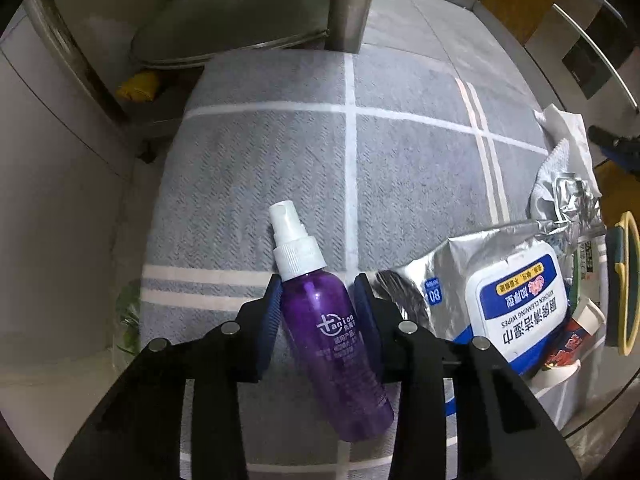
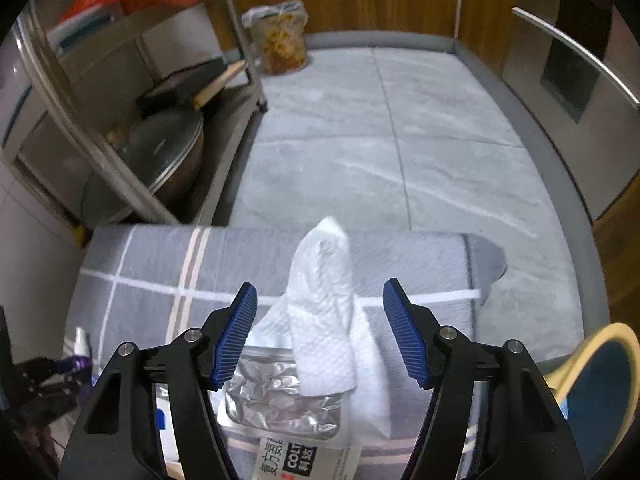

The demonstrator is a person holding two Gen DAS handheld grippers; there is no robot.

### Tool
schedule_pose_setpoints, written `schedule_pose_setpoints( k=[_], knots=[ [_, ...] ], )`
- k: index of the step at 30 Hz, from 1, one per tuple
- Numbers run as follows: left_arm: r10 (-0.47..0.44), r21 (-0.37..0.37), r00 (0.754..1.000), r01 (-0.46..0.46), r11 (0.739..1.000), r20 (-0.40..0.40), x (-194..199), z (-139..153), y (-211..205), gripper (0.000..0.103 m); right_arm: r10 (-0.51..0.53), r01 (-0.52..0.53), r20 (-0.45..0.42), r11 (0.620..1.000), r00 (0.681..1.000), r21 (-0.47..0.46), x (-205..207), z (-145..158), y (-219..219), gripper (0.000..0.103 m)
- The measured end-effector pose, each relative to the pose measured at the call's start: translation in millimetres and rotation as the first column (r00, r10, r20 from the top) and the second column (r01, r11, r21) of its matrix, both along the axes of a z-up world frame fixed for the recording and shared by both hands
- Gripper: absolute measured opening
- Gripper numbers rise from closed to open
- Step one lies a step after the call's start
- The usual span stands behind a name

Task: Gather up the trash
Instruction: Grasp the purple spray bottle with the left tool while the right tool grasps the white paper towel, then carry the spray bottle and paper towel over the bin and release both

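A purple spray bottle [image 1: 332, 344] with a white pump top lies on a grey checked cloth [image 1: 280, 160]. My left gripper [image 1: 318, 292] points down over it, and its blue pads sit against both sides of the bottle's shoulder. In the right wrist view a crumpled white tissue [image 2: 320, 264] stands up between the pads of my right gripper [image 2: 320, 320]. That gripper is open, with a gap on each side of the tissue. A crinkled foil blister pack [image 2: 280, 404] and a printed medicine packet [image 2: 296, 460] lie under the tissue.
A pack of kitchen wipes [image 1: 516, 300], more foil and a red-and-white cup [image 1: 576, 332] crowd the cloth's right side. A yellow-rimmed blue bin [image 2: 600, 392] stands at the right. A metal rack holding a pan lid [image 1: 232, 28] is behind. A plastic bag [image 2: 280, 36] sits on the grey floor.
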State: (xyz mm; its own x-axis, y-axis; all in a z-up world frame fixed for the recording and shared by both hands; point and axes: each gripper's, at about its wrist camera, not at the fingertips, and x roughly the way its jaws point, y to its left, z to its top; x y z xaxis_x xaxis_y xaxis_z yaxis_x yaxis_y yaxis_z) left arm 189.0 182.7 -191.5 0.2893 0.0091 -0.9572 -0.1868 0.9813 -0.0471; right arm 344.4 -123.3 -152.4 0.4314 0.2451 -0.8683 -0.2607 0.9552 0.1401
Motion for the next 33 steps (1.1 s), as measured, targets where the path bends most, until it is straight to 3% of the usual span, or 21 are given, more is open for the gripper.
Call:
schedule_pose_setpoints(
  k=[3,5,8,15,23,33],
  knots=[
    [0.041,-0.016,0.999,-0.041,0.999,0.019,0.2,7.7,8.6,0.036,0.022,-0.024,-0.051,0.999,0.998,-0.037,0.8,-12.5,7.0,0.050],
    [0.023,0.023,0.998,-0.025,0.999,0.056,1.2,18.5,5.9,0.035,0.030,-0.033,-0.067,0.998,0.997,-0.056,0.9,-17.0,9.2,0.025],
    [-0.001,0.056,0.994,-0.005,0.998,0.108,1.4,32.7,-1.9,0.035,0.040,-0.043,-0.062,0.998,0.997,-0.050,-1.2,-13.7,9.1,0.005],
    [-0.090,0.133,0.978,0.065,0.989,0.188,-1.5,54.4,-26.6,0.034,0.045,-0.044,-0.006,0.999,0.999,0.007,-9.7,6.8,1.4,0.003],
    [-0.108,0.152,0.968,0.075,0.986,0.226,-7.9,62.2,-35.7,0.033,0.035,-0.039,0.058,0.997,0.998,0.066,-28.3,34.2,-9.1,0.003],
    [-0.191,0.215,0.923,0.123,0.969,0.335,-32.3,96.4,-70.5,0.033,0.015,-0.037,0.148,0.989,0.989,0.141,-60.1,72.3,-26.4,0.003]
  ],
)
